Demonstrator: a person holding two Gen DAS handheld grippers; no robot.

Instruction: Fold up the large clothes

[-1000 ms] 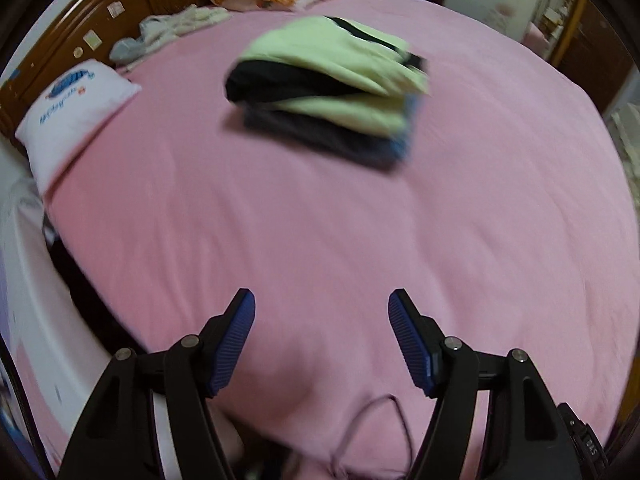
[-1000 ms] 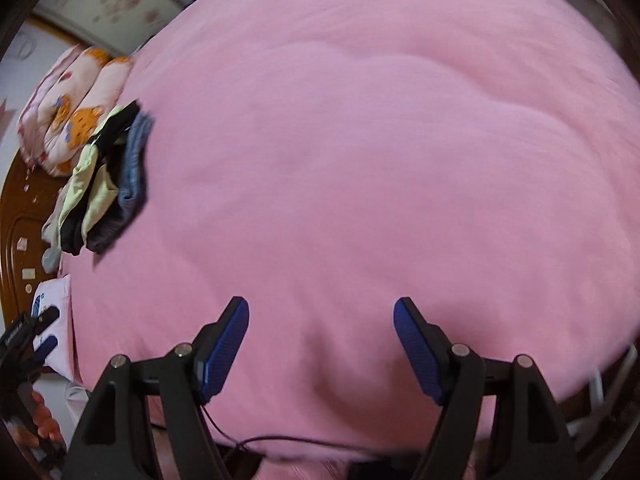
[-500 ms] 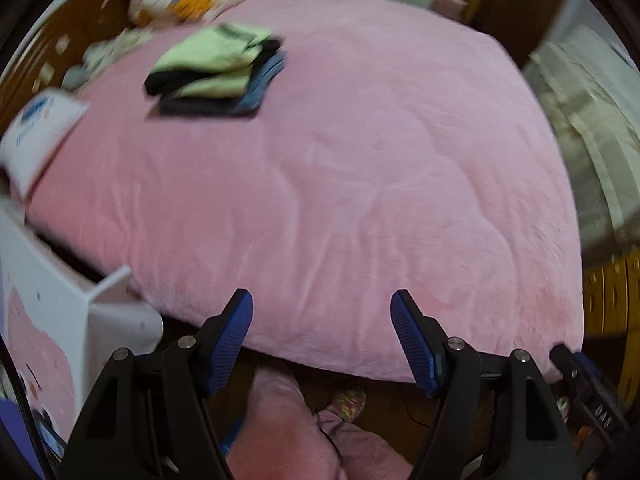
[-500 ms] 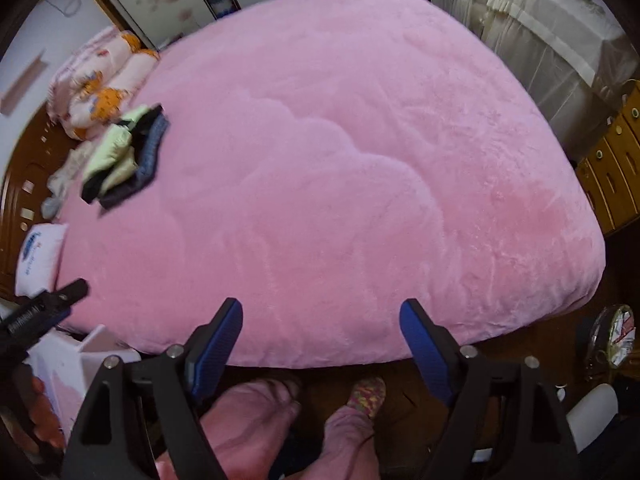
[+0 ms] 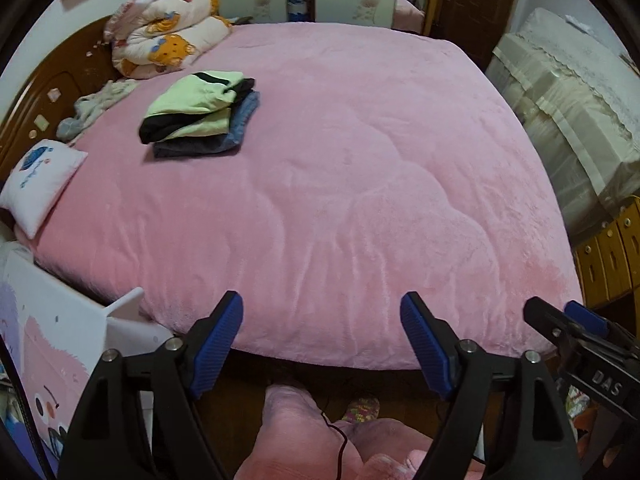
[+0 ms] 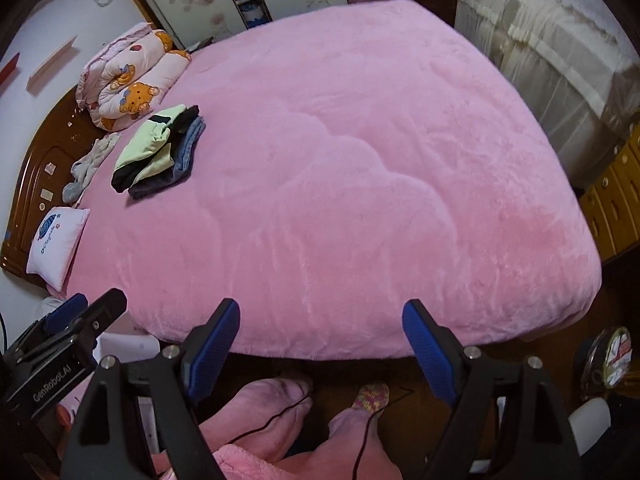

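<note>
So both grippers were up over the foot of the bed [image 5: 360, 168], tilted down at it, and neither one had anything in it. The left gripper [image 5: 322, 338] had its blue fingers [image 5: 218, 334] spread wide apart with just pink blanket showing between them, and they'd just been opening further. Same deal on the right gripper [image 6: 322, 342]: fingers [image 6: 426, 346] wide apart, nothing between them, also just been opening up. In each wrist view the other gripper poked into the lower corner, so they sat side by side, near each other.

The clothes were a neat folded stack [image 5: 200, 114] on the far left part of the bed, near the wooden headboard [image 5: 36, 100] and well apart from both grippers. The top piece was light green with black trim, with something dark grey and blue underneath, maybe jeans, but it was too small to say for sure. Just behind the stack was a rolled-up quilt with cartoon bears [image 5: 168, 40], a crumpled pale garment [image 5: 98, 104] lay to its left by the headboard, and a small white pillow [image 5: 38, 184] sat at the bed's left edge.

Down at the bottom you could see the person's legs in fluffy pink pants [image 6: 264, 412] and one patterned slipper [image 6: 372, 396] on the dark floor.
</note>
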